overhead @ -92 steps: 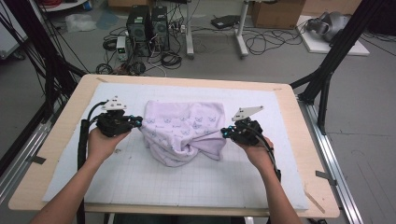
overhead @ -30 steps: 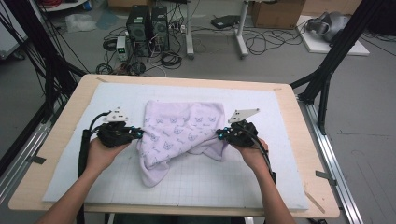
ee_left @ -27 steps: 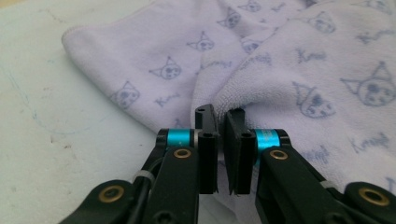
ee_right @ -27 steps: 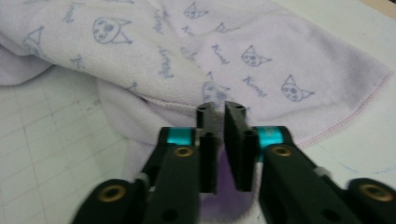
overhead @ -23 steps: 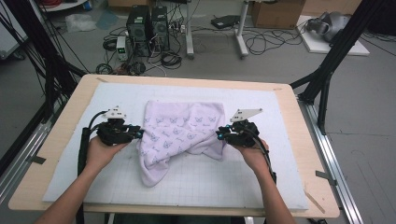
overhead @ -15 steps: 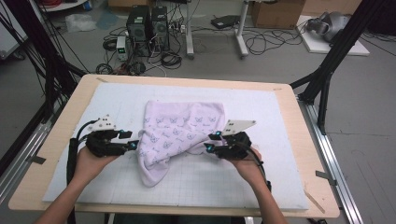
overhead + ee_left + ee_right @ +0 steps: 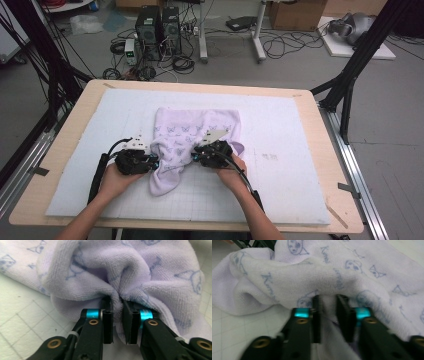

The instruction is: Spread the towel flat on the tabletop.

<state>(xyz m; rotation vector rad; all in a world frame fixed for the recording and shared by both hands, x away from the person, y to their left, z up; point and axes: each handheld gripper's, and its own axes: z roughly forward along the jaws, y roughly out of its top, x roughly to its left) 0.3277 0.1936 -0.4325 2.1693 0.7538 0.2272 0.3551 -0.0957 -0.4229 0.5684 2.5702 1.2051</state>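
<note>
A lavender towel (image 7: 192, 131) printed with small cartoon faces lies rumpled on the white gridded mat (image 7: 280, 165), narrowing toward the near edge. My left gripper (image 7: 156, 161) is at the towel's near left side. Its jaws have just been closing and now pinch a bunched fold of the towel (image 7: 130, 272) in the left gripper view, left gripper (image 7: 117, 307). My right gripper (image 7: 196, 156) is close by on the right of the same narrow part. Its jaws have also just been closing, and a fold of the towel (image 7: 332, 275) is pinched between them, right gripper (image 7: 328, 305).
The mat covers a wooden table (image 7: 60, 150). Black frame posts stand at the left (image 7: 45, 75) and right (image 7: 350, 85) corners. Computer towers (image 7: 157, 27) and cables lie on the floor beyond the far edge. Bare mat spreads to the right and left of the towel.
Both grippers opened, left the towel's outer sides and came nearer to me and toward each other. The right one moved furthest left. Both now grip folds at the towel's narrow near part.
</note>
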